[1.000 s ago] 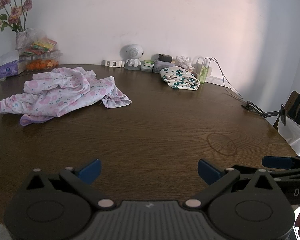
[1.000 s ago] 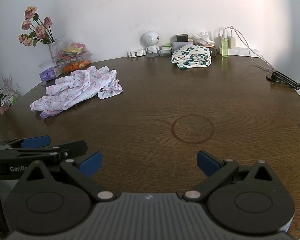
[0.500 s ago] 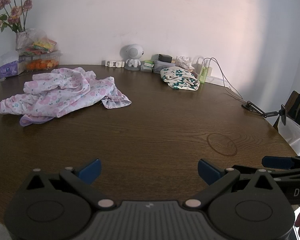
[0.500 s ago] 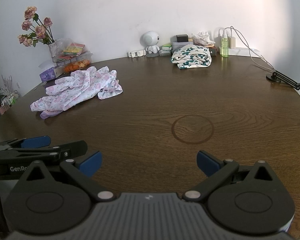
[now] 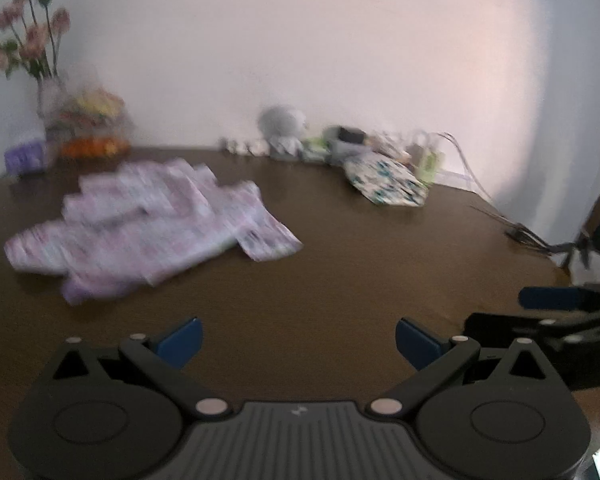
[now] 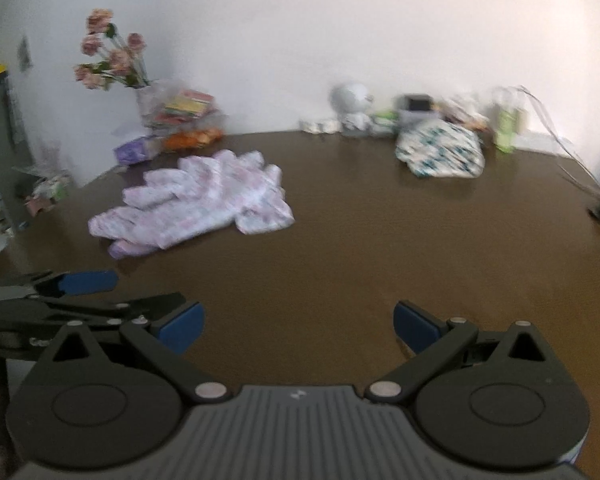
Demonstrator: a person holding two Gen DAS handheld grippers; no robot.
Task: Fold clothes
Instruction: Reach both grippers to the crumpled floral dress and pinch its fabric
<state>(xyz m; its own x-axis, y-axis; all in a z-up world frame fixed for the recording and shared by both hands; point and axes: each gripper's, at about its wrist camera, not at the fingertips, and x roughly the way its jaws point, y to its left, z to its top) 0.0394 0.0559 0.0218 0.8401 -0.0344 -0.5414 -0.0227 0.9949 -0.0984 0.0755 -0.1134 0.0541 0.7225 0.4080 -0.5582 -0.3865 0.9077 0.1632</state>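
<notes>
Bare table (image 5: 340, 280) lies between both tongs and the pink garment (image 5: 148, 224); clutter (image 6: 416, 116) lines the far wall.

My left gripper (image 5: 296, 338) hangs wide open over the table (image 5: 340, 272); pink garment (image 5: 148, 220) lies crumpled far left.

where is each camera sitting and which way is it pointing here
Left wrist: on the left gripper, facing across the brown table toward the wall; own open fingers below, right gripper at right edge.
Right wrist: on the right gripper, facing likewise; own open fingers below, left gripper at left edge.
Shared: crumpled pink garment and folded green-print cloth.
</notes>
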